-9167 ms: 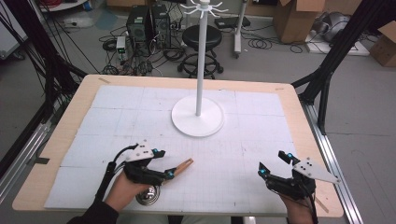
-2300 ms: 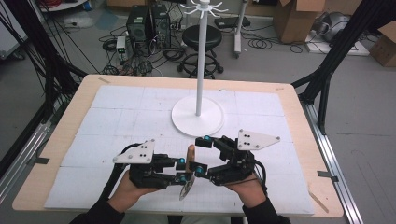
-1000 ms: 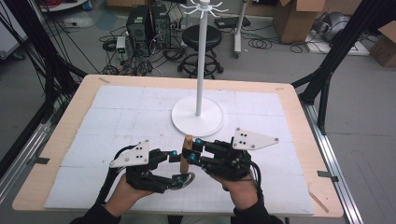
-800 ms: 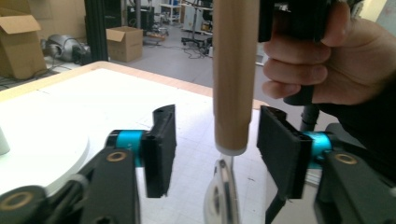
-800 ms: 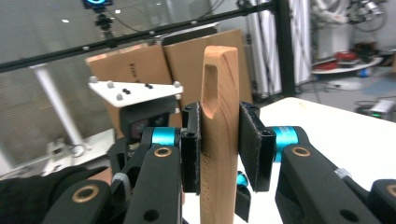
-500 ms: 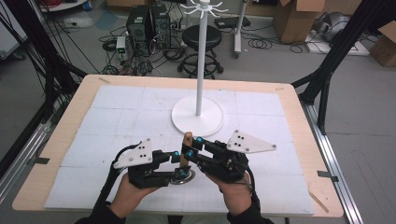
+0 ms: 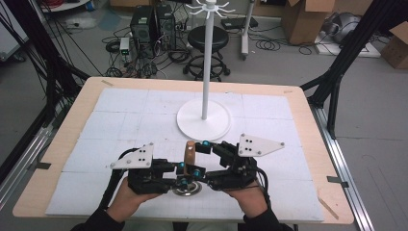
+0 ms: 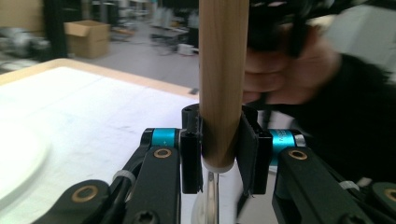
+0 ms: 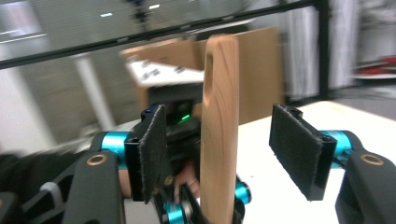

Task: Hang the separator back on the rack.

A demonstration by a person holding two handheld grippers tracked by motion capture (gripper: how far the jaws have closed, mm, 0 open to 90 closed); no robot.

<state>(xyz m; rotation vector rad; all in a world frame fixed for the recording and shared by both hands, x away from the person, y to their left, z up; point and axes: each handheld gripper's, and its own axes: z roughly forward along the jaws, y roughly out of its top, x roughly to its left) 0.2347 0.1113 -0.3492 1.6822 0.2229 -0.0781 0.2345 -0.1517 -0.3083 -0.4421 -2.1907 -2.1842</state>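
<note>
Wooden handle (image 8: 223,79), light brown, rounded, with a slot near its upper end, standing upright over a shiny metal head (image 7: 187,188) on the white mat, near the table's (image 7: 308,120) front edge, middle. Left gripper (image 8: 219,156) clenched on the handle's lower end just above a pale collar. Right gripper (image 9: 229,154) with jaws just opened, pads released to either side of the handle, not touching. No legible writing. White stand (image 7: 204,120) with round base behind, toward table centre, well apart; stool and boxes on floor beyond.
</note>
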